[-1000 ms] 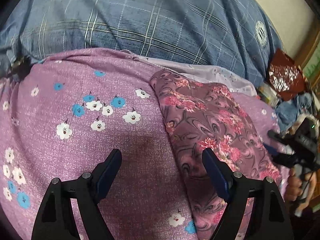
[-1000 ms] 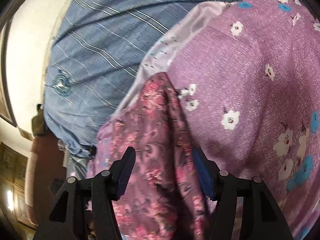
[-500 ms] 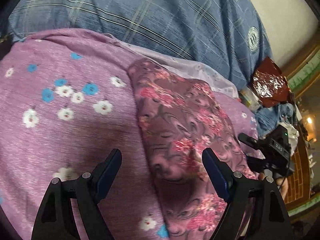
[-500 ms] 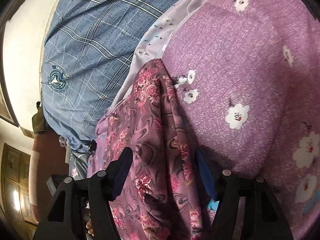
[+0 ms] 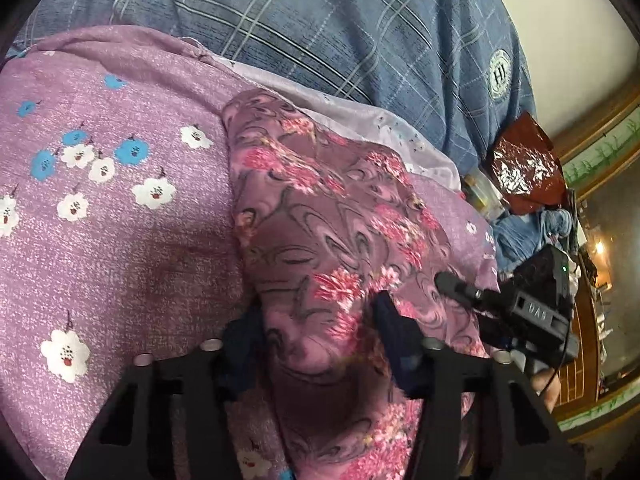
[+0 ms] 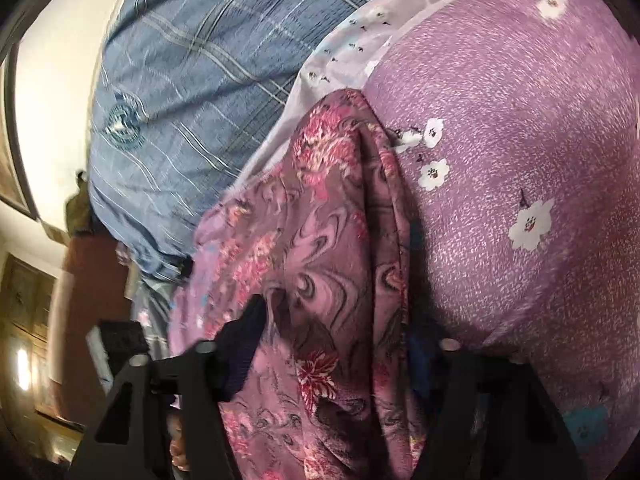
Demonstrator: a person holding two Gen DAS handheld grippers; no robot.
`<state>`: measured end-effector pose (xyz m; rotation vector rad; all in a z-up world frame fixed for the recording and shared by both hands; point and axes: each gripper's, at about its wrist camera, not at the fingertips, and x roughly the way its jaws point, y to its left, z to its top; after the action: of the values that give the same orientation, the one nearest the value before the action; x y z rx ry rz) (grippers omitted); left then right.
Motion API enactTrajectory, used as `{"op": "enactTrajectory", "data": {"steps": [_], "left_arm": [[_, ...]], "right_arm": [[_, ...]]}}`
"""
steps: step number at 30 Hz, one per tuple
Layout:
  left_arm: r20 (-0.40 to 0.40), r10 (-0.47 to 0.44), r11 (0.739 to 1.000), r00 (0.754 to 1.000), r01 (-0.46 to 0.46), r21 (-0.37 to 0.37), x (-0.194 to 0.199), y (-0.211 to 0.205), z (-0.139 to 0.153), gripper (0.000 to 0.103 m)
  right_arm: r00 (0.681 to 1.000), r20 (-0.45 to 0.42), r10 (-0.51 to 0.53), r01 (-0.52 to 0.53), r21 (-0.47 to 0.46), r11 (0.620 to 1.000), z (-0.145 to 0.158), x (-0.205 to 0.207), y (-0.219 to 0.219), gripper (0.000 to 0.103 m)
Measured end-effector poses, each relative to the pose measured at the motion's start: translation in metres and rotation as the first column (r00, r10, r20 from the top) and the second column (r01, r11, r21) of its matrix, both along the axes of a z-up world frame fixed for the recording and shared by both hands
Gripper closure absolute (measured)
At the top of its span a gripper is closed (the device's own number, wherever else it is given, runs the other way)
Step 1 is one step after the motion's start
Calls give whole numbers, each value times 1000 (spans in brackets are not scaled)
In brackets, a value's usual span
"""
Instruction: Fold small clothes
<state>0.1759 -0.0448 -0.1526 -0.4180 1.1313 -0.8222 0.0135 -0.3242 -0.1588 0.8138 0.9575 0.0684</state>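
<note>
A folded maroon garment with pink flowers (image 5: 328, 216) lies on a purple bedsheet printed with white and blue flowers (image 5: 112, 216). My left gripper (image 5: 320, 336) is open, its fingers either side of the garment's near end. In the right wrist view the same garment (image 6: 320, 248) runs between the fingers of my right gripper (image 6: 332, 344), which is open and straddles its folded edge. The right gripper also shows in the left wrist view (image 5: 520, 308) at the garment's right side.
A large blue plaid cloth (image 5: 320, 28) lies beyond the garment, with a pale lilac sheet edge (image 5: 380, 128) between them. A dark red foil bag (image 5: 524, 164) and a blue bundle (image 5: 528, 232) sit at right. A wall and wooden furniture stand beyond.
Both grippers have moved forward onto the garment. The left gripper shifted right until its fingers straddle the garment's end; its jaws look somewhat narrower.
</note>
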Motion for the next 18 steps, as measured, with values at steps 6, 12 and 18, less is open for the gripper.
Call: {"op": "enactTrajectory", "data": {"steps": [6, 12, 18], "left_arm": [[89, -5, 1000, 996, 3, 17, -7, -1, 13, 72], [173, 9, 1000, 985, -12, 12, -14, 5, 31, 75], [236, 58, 998, 970, -52, -30, -25, 49, 57, 75]], "right_arm": [[999, 35, 3, 2, -144, 990, 25, -6, 19, 74], [995, 101, 20, 6, -252, 968, 54, -11, 44, 77], [979, 197, 49, 12, -297, 955, 78, -15, 73, 77]]}}
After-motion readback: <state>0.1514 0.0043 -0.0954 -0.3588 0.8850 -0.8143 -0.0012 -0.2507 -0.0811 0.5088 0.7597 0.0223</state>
